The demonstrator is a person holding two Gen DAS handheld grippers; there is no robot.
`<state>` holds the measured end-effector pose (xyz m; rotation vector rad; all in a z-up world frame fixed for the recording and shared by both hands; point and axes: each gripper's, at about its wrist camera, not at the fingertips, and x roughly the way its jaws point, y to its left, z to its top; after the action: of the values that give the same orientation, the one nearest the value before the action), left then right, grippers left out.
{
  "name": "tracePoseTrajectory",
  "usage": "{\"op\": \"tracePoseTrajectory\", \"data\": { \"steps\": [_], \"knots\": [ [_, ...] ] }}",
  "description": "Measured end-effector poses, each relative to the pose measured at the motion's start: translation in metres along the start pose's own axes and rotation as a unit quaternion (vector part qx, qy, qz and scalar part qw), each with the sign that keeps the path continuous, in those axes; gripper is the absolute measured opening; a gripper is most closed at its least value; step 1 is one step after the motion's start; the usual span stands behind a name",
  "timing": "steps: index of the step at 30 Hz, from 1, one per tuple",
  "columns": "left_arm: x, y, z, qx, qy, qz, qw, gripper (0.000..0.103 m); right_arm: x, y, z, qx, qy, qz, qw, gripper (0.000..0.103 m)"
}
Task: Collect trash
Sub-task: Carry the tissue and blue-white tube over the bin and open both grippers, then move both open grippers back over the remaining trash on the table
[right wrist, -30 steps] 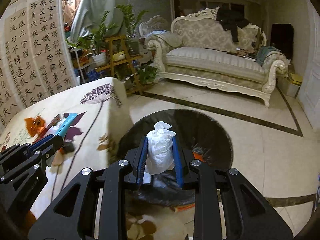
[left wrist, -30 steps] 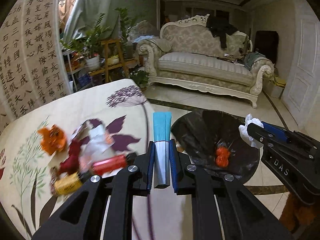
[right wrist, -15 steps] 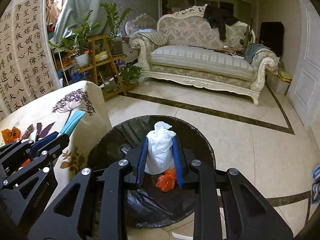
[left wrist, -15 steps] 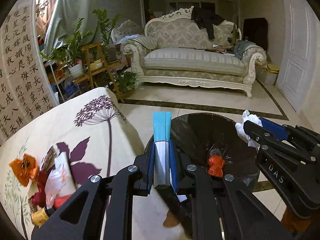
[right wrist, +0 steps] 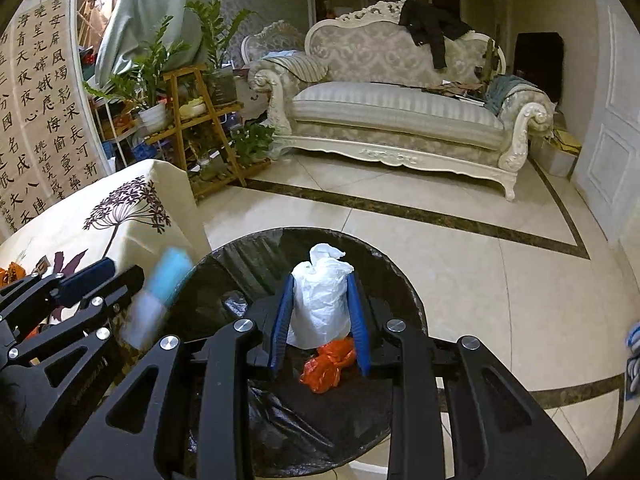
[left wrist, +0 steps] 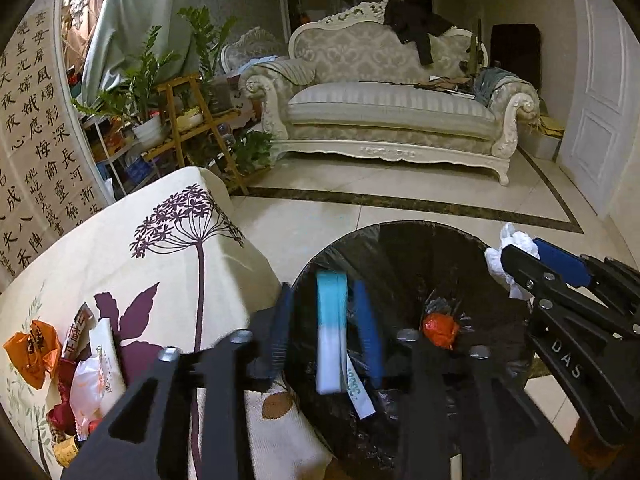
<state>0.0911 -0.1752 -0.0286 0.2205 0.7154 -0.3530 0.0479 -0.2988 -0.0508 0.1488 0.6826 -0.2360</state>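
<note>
left gripper (left wrist: 326, 332): fingers spread, blue-white packet (left wrist: 331, 332) loose between | right gripper (right wrist: 319, 312): fingers clamp white wad (right wrist: 320, 300)

The wide round black-lined trash bin (right wrist: 256, 264) gapes open beneath both grippers. A cream floral-clothed table (left wrist: 132, 248) crowds its left rim; bare tiled floor (right wrist: 480, 264) lies right.

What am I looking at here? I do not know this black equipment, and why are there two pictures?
There is no robot. A person holds a two-fingered grabber in each hand, and a camera on each one looks forward along its fingers. One picture comes from the left gripper, the other from the right gripper. Both hang over a black-lined bin with an orange wrapper inside. The left fingers stand apart; the blue-and-white packet between them is blurred, probably dropping. The right fingers pinch a white wad. More wrappers lie on the flowered tablecloth.
</note>
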Motion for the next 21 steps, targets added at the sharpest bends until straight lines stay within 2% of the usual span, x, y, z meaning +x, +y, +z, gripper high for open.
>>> {"op": "tracePoseTrajectory", "data": {
  "steps": [2, 4, 13, 17, 21],
  "knots": [
    [0.0, 0.002, 0.0, -0.004, -0.002, 0.0, 1.0, 0.043, 0.0, -0.001, 0.0, 0.002, -0.002, -0.003, 1.0, 0.037],
    [0.0, 0.004, 0.001, -0.007, -0.002, 0.0, 1.0, 0.049, 0.0, -0.002, -0.001, 0.004, -0.001, -0.003, 1.0, 0.037],
    [-0.004, 0.007, 0.0, -0.012, -0.009, 0.006, 0.9999, 0.06, -0.004, -0.005, -0.002, 0.007, -0.005, -0.007, 1.0, 0.038],
    [-0.01, 0.011, 0.0, -0.016, -0.011, 0.009, 0.9998, 0.065, -0.009, -0.004, -0.003, 0.01, -0.008, -0.008, 1.0, 0.047],
    [-0.024, 0.02, -0.004, -0.023, -0.017, 0.016, 0.9995, 0.07, -0.014, -0.001, -0.007, 0.012, -0.006, -0.003, 1.0, 0.047]
  ]
}}
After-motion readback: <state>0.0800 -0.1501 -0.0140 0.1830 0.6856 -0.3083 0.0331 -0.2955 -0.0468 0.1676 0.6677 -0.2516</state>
